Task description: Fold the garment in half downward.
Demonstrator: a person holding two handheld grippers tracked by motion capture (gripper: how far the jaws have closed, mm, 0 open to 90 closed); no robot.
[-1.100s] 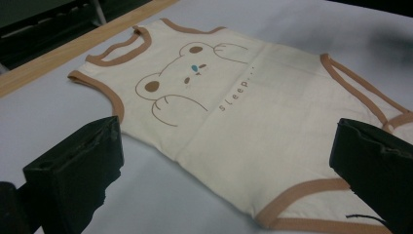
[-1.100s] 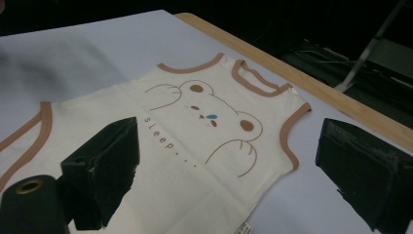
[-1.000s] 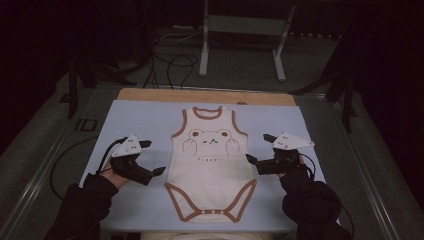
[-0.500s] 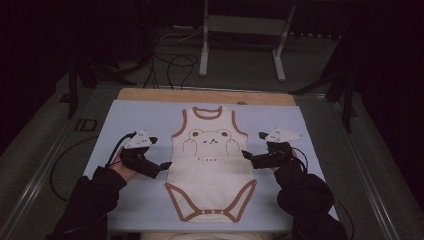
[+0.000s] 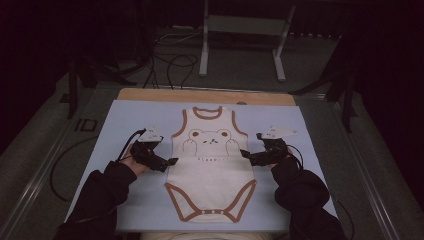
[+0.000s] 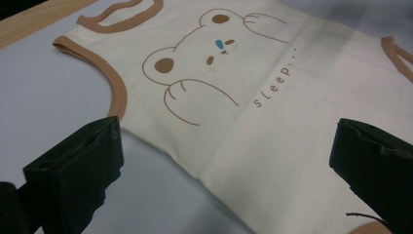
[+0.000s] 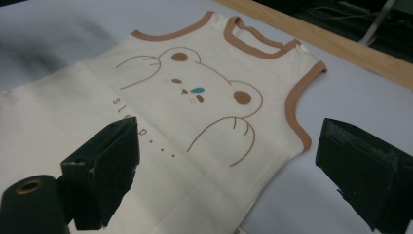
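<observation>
Jaws of the left gripper (image 5: pixel 172 161) and right gripper (image 5: pixel 243 154) gape wide, one at each side seam of the bodysuit (image 5: pixel 210 165) — holding nothing. It lies flat mid-sheet: cream, brown-trimmed, with a bear print and "sleep..." below it. Dim light blurs the crotch snaps. Pale blue sheet (image 5: pixel 120 125) over a wooden table (image 5: pixel 150 94); dark room, cables (image 5: pixel 170 62) beyond.

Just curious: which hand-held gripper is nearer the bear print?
Right, narrowly. The right gripper sits at the bodysuit's edge beside the bear; the left gripper is lower, at the opposite edge.
</observation>
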